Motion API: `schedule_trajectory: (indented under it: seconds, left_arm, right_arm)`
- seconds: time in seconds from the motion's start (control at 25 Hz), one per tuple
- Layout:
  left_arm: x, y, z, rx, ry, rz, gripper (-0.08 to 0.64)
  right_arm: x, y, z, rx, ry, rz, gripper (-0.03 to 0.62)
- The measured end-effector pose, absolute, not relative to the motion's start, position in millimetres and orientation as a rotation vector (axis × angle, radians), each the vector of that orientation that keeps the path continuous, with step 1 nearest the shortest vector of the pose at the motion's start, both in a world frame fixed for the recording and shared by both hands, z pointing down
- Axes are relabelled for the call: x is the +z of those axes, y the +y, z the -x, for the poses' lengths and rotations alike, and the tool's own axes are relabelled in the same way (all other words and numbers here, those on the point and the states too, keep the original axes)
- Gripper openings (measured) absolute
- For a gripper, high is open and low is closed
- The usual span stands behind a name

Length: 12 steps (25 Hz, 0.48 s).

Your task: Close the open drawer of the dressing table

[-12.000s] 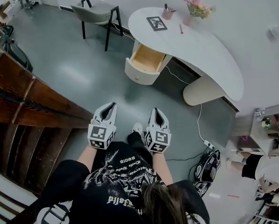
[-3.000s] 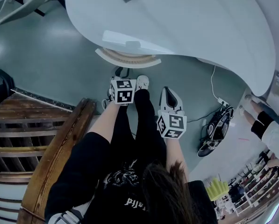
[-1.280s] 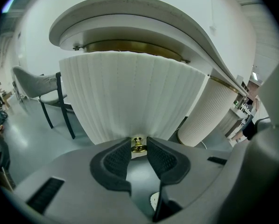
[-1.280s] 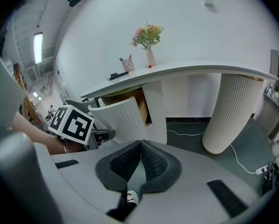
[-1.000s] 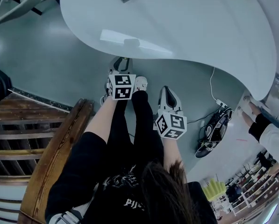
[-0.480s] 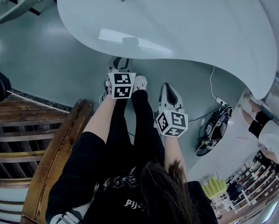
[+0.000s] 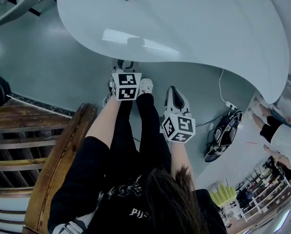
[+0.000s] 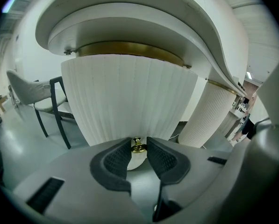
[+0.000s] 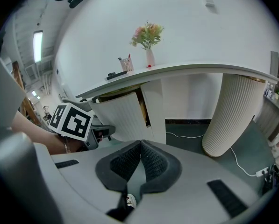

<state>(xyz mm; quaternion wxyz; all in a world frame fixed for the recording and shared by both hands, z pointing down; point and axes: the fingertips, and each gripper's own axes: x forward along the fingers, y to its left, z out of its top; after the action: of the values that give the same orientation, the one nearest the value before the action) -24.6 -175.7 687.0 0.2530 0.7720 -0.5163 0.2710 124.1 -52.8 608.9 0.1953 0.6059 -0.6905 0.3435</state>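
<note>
Under white tabletop (image 8: 130, 22), half-closed left gripper (image 8: 139, 142) pinches the drawer knob (image 8: 138, 148)

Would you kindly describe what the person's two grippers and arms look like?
Both the left gripper and right gripper have pale grey moulded bodies with two black textured pads. Each carries a white cube printed with black square markers. The person wears a black short-sleeved T-shirt with white print.
</note>
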Motion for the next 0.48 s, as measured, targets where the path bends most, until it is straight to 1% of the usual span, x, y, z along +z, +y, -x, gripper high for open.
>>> schedule_trajectory:
  seconds: [0.48]
  left_arm:
    - [685.7, -186.2, 21.1, 0.717, -1.440, -2.139, 0.115]
  right_arm:
    - [610.5, -63.2, -126.0, 0.960, -1.944, -1.713, 0.026]
